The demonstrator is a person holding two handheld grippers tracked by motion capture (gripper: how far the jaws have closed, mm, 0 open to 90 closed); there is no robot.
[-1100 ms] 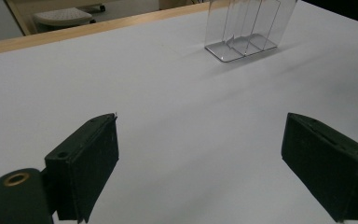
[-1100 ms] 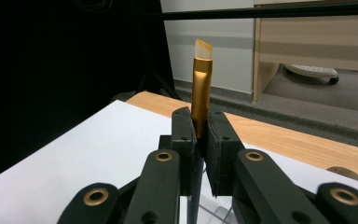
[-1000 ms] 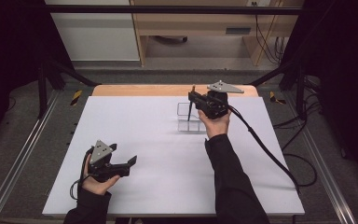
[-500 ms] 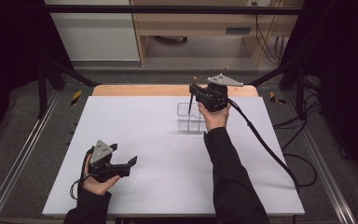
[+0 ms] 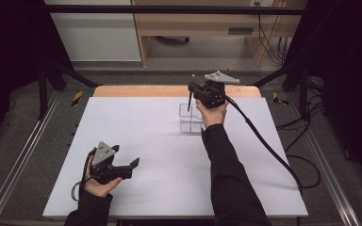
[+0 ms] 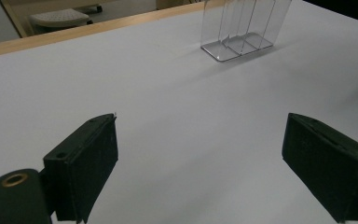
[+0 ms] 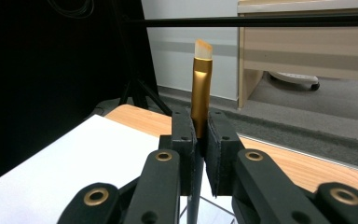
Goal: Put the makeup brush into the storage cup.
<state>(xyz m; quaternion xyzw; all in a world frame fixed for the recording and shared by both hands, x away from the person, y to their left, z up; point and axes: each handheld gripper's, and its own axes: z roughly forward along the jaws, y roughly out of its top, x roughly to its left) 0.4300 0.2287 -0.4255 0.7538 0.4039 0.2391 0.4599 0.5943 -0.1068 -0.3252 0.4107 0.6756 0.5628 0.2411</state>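
High view: the right gripper (image 5: pixel 194 89) is held above the far edge of the white table (image 5: pixel 169 155), at 12 o'clock from the table's centre. Its jaws are clamped on a makeup brush (image 5: pixel 189 99), which hangs upright with its dark handle pointing down over the clear acrylic organizer (image 5: pixel 191 118). Whether the handle tip touches the organizer cannot be told. The left gripper (image 5: pixel 131 165) rests low at 8 o'clock near the front edge, well apart from the organizer. The surface between them is bare.

Left gripper view: the jaws stand wide apart and hold nothing. The organizer (image 6: pixel 242 28) stands at 1 o'clock, its inner dividers visible.

Right gripper view: the jaws are pressed together on the brush's gold ferrule (image 7: pixel 200 88), bristles (image 7: pixel 203 49) upward. A wooden desk (image 7: pixel 307 37) stands behind at 2 o'clock.
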